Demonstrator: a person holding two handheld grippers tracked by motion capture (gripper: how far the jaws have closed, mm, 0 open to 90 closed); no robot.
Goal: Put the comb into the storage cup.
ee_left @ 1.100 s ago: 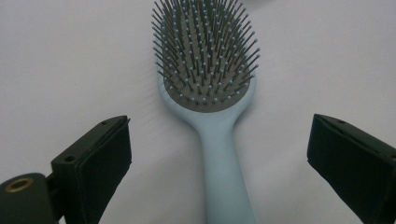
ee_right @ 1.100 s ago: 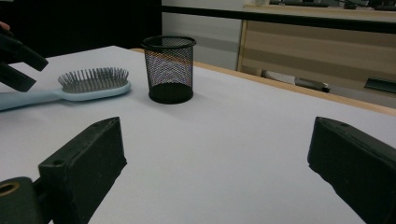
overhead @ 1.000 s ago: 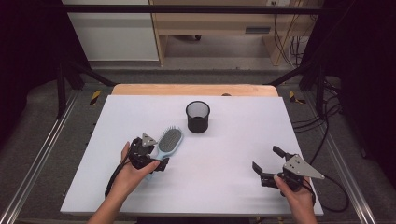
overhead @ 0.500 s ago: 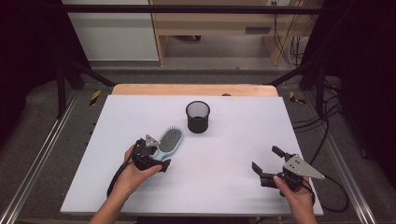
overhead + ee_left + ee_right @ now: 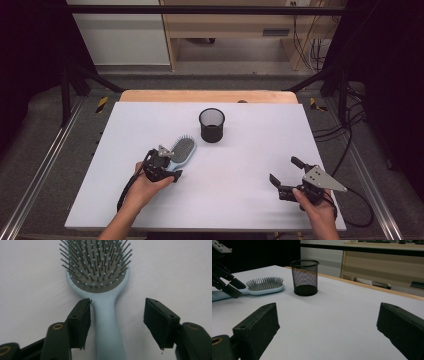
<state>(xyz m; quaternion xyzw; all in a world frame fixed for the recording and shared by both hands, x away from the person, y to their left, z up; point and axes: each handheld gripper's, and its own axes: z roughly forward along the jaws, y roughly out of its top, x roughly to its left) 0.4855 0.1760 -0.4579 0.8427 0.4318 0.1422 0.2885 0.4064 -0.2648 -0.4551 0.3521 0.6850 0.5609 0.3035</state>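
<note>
A light blue hairbrush [image 5: 182,150] lies bristles up on the white table, its head toward a black mesh cup [image 5: 212,125]. My left gripper [image 5: 169,166] straddles the brush handle [image 5: 108,330]. Its jaws have just been closing. The left jaw stands right against the handle, and a gap of table separates the right jaw from it, so the gripper [image 5: 117,308] is still open. My right gripper [image 5: 284,170] hovers open with nothing in it near the front right of the table. In the right gripper view its jaws [image 5: 328,312] frame the cup [image 5: 305,277] and the brush [image 5: 265,285].
The white table top [image 5: 260,145] ends in a wooden strip [image 5: 205,96] at the far side. Dark metal frame rails run along both sides. Cables [image 5: 350,125] lie on the floor at the right.
The left gripper's jaws have drawn closer together around the brush handle, and the hand has shifted only slightly. The brush, the cup and the right gripper have not moved.
</note>
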